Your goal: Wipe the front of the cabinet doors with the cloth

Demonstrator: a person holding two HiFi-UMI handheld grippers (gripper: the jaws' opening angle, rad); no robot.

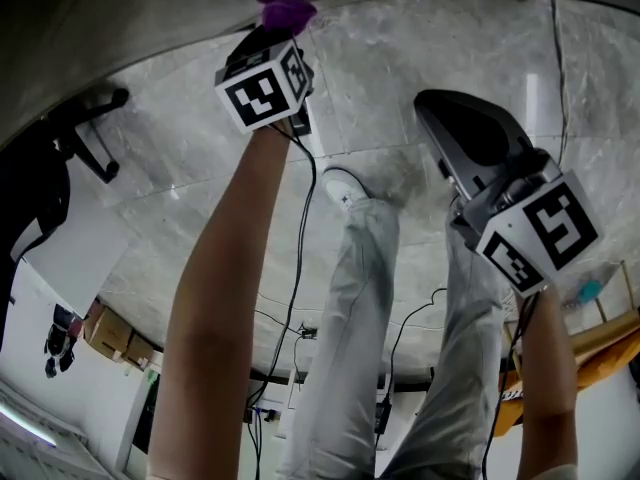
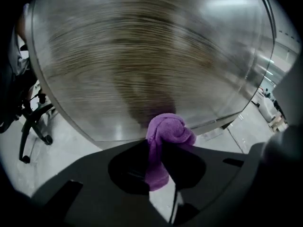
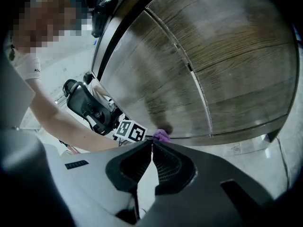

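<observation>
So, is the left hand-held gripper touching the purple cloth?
Touching. The left gripper view shows the left hand-held gripper with jaws shut on the purple cloth.

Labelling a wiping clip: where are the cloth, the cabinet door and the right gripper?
cloth [image 2: 168,129], left gripper view, bunched top.
cabinet door [image 2: 142,56], left gripper view, wood front.
right gripper [image 3: 152,142], right gripper view, between shut tips.

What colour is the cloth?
The cloth is purple. It shows best in the left gripper view.

Dark grey tongs [image 3: 152,143], black-and-white marker cubes [image 1: 262,86] (black cables [image 1: 314,183]), pale grey trousers [image 1: 360,298].
</observation>
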